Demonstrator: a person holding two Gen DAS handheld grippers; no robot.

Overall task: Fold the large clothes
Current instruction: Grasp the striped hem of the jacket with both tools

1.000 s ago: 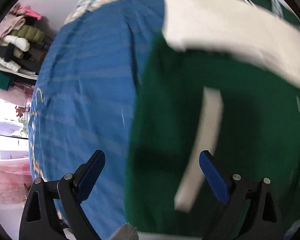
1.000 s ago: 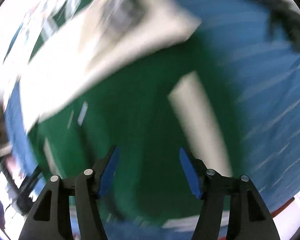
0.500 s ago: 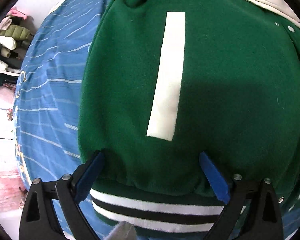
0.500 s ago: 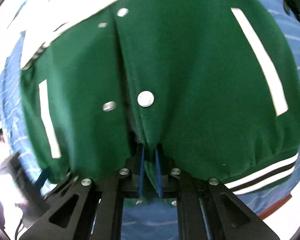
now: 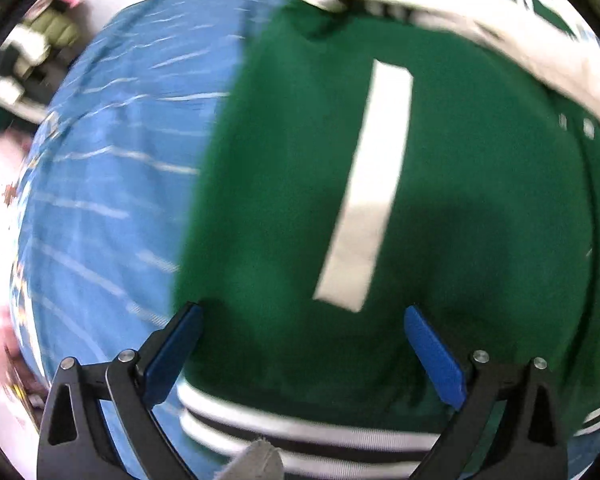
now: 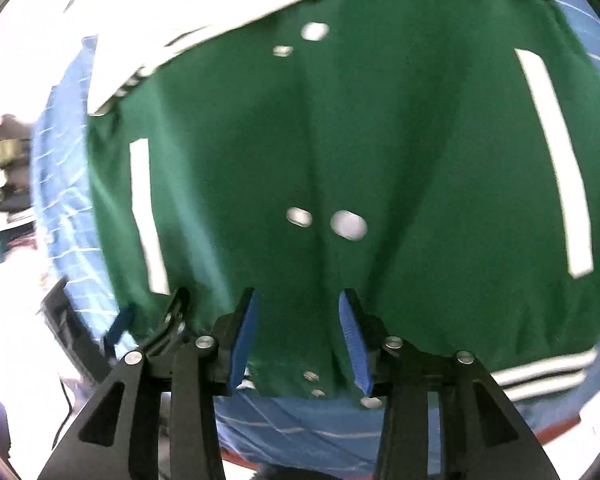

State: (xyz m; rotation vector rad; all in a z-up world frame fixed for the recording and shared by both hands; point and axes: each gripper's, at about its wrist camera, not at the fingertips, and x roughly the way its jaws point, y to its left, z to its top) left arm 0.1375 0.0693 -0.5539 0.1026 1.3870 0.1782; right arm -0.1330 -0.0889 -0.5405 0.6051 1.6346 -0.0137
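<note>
Blue striped bedding covers the bed that carries everything, and a rack of hanging clothes shows blurred at the far left edge of the left wrist view. On the bedding lies a green varsity jacket, front side up, with white sleeves folded across its upper part. Its striped hem band of white and black lies nearest the cameras, at the near edge of the bed.

In the left wrist view the left gripper has its blue-padded fingers wide apart, one over the jacket's left edge where green meets blue bedding, the other over the green body, with nothing between them. A white pocket stripe runs up the jacket just ahead of the gap.

The right wrist view shows the right gripper with its fingers apart, straddling the front opening of the jacket just above the hem; whether the pads touch the cloth I cannot tell. Silver snap buttons sit along the opening ahead of it, and more lie at the hem between the fingers. A second white pocket stripe marks the jacket's right half. The left gripper appears at the lower left of this view, at the jacket's corner.
</note>
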